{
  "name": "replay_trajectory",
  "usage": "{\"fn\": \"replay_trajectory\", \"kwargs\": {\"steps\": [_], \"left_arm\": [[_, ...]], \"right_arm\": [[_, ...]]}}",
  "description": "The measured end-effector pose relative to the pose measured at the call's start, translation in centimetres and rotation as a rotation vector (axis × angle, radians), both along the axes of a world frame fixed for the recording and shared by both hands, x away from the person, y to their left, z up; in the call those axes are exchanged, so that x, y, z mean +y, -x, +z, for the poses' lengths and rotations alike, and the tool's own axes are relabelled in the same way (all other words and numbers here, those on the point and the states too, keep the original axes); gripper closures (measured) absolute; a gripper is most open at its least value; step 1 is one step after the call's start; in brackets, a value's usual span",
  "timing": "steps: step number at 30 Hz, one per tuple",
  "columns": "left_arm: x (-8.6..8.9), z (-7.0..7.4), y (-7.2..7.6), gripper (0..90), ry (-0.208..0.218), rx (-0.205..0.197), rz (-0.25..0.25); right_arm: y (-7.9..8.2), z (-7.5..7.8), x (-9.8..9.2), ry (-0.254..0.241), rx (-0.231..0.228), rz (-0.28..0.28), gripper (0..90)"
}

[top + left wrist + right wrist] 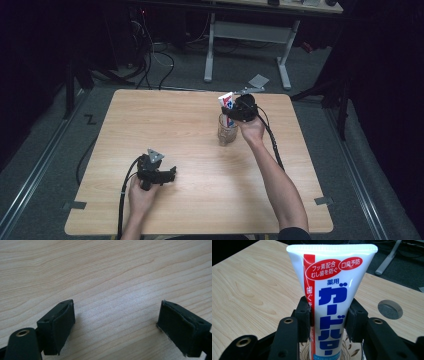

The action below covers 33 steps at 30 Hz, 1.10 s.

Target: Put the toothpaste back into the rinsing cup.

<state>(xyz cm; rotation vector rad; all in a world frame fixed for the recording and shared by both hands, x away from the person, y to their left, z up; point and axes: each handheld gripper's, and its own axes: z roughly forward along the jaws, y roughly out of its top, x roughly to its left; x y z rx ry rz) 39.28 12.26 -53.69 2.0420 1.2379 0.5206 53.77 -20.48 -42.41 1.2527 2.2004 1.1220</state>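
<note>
A white toothpaste tube (332, 295) with blue and red Japanese print stands upright, crimped end up. Its lower end sits inside a clear glass (227, 131) on the table's far middle. My right gripper (329, 322) is shut on the tube (228, 103), one pad pressing on each side, right above the glass rim. My left gripper (167, 176) rests low on the near left of the wooden table (165, 120). It is open in the left gripper view (116, 323), with only bare wood between its pads.
A round grey cable hole (390, 309) lies in the tabletop beyond the tube. Past the table's far edge stand white desk legs (285, 60) and floor cables (150, 55). Black cables trail from both grippers toward the near edge.
</note>
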Motion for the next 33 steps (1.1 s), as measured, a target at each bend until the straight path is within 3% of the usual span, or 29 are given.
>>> {"fn": "replay_trajectory", "kwargs": {"steps": [8,16,33], "left_arm": [[0.0,0.0,0.0,14.5,0.0,-0.001,0.001],[0.0,0.0,0.0,14.4,0.0,0.0,0.0],[0.0,0.0,0.0,14.5,-0.001,0.0,0.001]], "right_arm": [[0.3,-0.8,-0.2,0.032,0.008,0.006,60.7],[0.6,-1.3,-0.3,0.015,0.018,0.01,59.5],[1.1,-1.7,0.0,0.032,0.019,0.032,58.1]]}}
